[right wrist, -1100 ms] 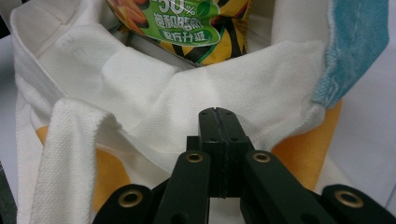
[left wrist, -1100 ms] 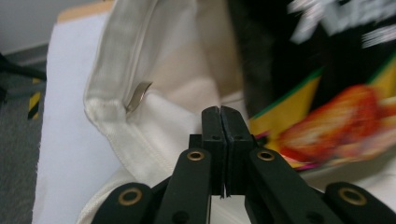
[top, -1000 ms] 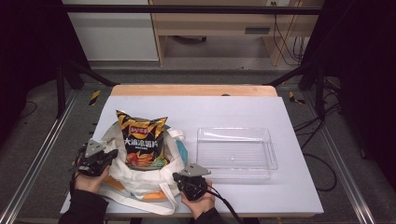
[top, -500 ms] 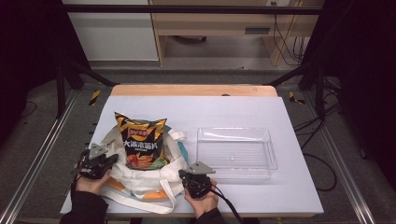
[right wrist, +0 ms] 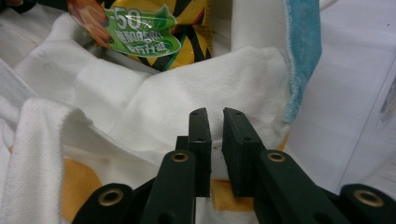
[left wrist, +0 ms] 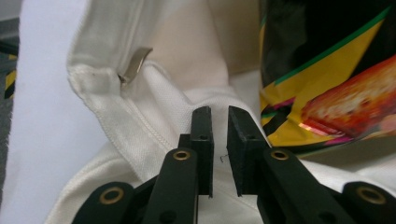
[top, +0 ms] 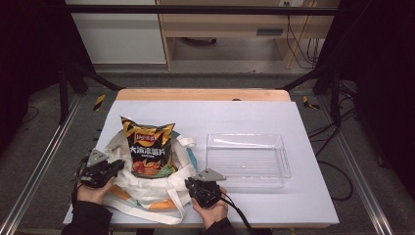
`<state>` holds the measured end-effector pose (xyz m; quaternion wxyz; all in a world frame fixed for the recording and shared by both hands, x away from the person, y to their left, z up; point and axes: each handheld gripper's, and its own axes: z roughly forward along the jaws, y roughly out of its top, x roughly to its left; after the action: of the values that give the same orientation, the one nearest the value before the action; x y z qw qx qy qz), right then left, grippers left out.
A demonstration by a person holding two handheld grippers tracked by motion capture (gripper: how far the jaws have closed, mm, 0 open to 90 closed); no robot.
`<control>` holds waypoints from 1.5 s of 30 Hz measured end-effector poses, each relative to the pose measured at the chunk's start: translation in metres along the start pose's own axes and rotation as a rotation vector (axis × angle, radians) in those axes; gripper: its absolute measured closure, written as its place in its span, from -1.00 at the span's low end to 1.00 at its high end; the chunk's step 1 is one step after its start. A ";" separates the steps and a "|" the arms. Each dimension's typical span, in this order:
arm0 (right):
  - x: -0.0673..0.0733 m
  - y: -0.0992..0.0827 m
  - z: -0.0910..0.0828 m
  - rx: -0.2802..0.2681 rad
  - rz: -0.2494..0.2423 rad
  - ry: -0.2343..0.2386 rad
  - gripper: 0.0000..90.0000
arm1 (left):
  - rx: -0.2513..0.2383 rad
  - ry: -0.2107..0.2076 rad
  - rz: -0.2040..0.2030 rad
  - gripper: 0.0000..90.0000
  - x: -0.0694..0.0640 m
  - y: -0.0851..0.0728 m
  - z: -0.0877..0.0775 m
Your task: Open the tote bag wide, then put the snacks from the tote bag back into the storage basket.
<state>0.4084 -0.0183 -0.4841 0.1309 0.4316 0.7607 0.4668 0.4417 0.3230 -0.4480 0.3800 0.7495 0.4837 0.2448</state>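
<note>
A black-and-yellow chip bag [top: 147,149] stands upright inside a white cloth tote bag [top: 147,191] at the table's front left. My left gripper [top: 116,166] is at the tote's left rim and my right gripper [top: 192,185] at its right rim. In the left gripper view the left gripper [left wrist: 219,112] shows a narrow gap with white cloth [left wrist: 154,93] just beyond it and nothing pinched. The right gripper [right wrist: 215,114] also has a narrow gap, over the tote's folded rim [right wrist: 196,84]. Both pairs of jaws have just been opening, with nothing between them.
A clear plastic tray [top: 244,159] lies to the right of the tote, close to my right hand. The tote's white strap [top: 176,208] trails toward the front edge. The white table top [top: 235,112] stretches behind the tote and tray.
The left gripper has come down a little beside the tote. The right hand has stayed put. The chip bag stands as before.
</note>
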 end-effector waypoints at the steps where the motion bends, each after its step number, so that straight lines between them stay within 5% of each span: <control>1: 0.001 0.001 -0.001 -0.007 -0.006 0.003 0.71 | -0.014 -0.005 -0.006 0.72 0.000 0.001 -0.003; 14: 0.002 0.024 -0.019 -0.129 -0.038 0.083 0.19 | -0.152 0.006 -0.073 0.02 0.000 0.014 -0.029; 21: 0.002 0.040 -0.029 -0.177 -0.057 0.091 0.05 | -0.204 -0.007 -0.075 -0.22 -0.006 0.023 -0.040; 35: 0.011 0.075 -0.038 -0.241 -0.115 0.076 -0.12 | -0.255 -0.035 -0.062 -0.29 -0.016 0.037 -0.053; 45: 0.004 0.094 -0.037 -0.252 -0.099 0.058 -0.16 | -0.279 -0.042 -0.050 -0.28 -0.015 0.051 -0.058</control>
<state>0.4342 -0.0195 -0.3860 0.1850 0.3600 0.7200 0.5637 0.4204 0.3164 -0.3720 0.4965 0.6821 0.4552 0.2845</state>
